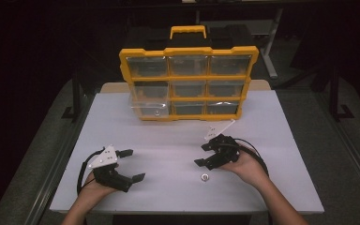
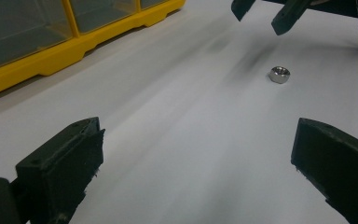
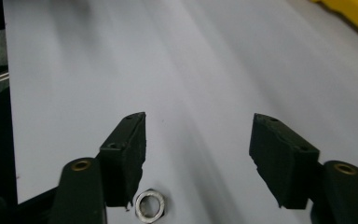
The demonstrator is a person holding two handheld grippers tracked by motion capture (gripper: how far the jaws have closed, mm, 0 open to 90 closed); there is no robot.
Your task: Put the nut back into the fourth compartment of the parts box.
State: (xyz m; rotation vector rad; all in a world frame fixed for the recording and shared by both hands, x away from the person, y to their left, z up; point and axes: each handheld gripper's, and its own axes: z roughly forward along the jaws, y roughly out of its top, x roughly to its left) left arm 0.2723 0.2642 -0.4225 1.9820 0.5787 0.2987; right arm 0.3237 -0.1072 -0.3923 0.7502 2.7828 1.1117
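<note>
The small metal nut lies flat on the white table, just below the right gripper, beside its left jaw; nothing sits between the parted jaws. It looks light, hard and slick, likely to skid, so pinching two opposite flats seems best. Farther off, the left gripper rests wide open and empty.

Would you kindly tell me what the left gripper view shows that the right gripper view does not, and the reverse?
Left gripper view alone: clear drawer fronts of the yellow plastic organiser case, and the right tongs hanging above the table. Right gripper view alone: the right tongs' own black jaws standing open, close up, with the nut just outside one of them. Both share the small silver hexagonal metal nut lying on the white table.
</note>
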